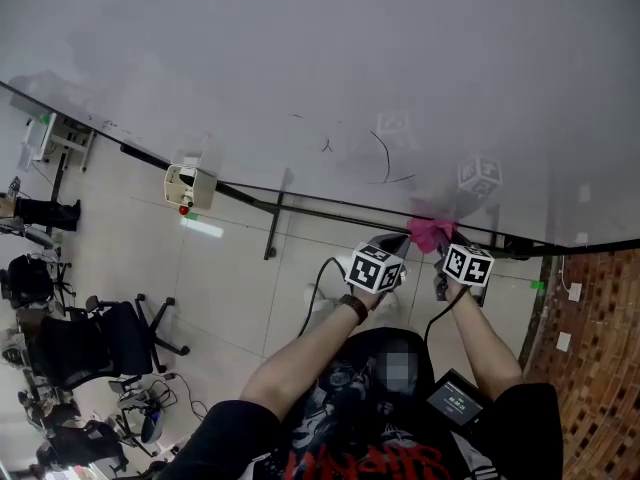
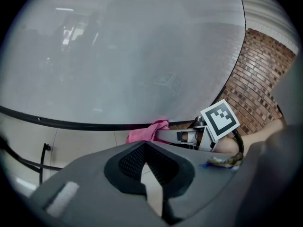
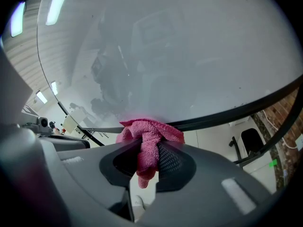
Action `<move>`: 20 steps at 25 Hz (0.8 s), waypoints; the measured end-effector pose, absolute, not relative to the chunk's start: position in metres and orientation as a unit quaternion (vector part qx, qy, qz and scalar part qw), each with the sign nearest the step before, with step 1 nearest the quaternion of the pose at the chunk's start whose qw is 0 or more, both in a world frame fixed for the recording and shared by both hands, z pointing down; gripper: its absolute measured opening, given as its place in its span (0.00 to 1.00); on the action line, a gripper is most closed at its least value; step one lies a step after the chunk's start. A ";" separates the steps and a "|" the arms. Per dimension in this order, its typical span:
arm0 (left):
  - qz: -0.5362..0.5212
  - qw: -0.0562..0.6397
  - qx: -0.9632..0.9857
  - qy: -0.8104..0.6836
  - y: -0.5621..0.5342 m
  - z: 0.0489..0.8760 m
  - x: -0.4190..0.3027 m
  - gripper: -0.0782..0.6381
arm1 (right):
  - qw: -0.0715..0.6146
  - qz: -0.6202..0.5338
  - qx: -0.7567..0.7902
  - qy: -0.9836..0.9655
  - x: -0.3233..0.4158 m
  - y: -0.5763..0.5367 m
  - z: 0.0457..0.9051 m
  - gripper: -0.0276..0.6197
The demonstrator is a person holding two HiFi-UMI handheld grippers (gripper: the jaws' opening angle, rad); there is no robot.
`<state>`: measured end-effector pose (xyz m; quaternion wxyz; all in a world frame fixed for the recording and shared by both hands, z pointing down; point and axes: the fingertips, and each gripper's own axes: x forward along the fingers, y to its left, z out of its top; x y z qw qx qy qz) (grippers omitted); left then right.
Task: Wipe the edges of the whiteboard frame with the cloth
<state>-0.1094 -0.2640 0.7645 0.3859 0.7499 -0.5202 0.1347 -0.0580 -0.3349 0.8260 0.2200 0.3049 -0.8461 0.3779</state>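
The whiteboard (image 1: 330, 58) fills the top of the head view; its black frame (image 1: 300, 208) runs along the bottom edge. A pink cloth (image 1: 432, 233) is pressed on that frame at the right. My right gripper (image 1: 442, 250) is shut on the cloth. In the right gripper view the cloth (image 3: 149, 136) is bunched between the jaws of the right gripper (image 3: 144, 162) and touches the frame (image 3: 227, 115). My left gripper (image 1: 392, 244) hangs just left of it, below the frame. In its own view the left gripper (image 2: 150, 169) is shut and holds nothing, with the cloth (image 2: 147, 131) and the right gripper (image 2: 189, 136) ahead.
Faint marker strokes (image 1: 385, 158) sit on the board above the cloth. A white box with a red button (image 1: 185, 185) hangs on the frame at the left. Office chairs (image 1: 100, 338) stand on the floor at lower left. A brick wall (image 1: 600, 368) rises at right.
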 end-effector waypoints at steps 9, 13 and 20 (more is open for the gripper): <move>0.114 0.395 0.743 -0.528 -0.241 0.771 -0.201 0.11 | 0.217 0.387 0.394 -0.805 -0.098 -0.325 0.828 0.16; 0.112 0.389 0.746 -0.529 -0.224 0.770 -0.263 0.11 | 0.220 0.389 0.435 -0.782 -0.124 -0.315 0.830 0.15; 0.103 0.373 0.763 -0.518 -0.197 0.753 -0.339 0.11 | 0.198 0.408 0.445 -0.772 -0.206 -0.284 0.826 0.15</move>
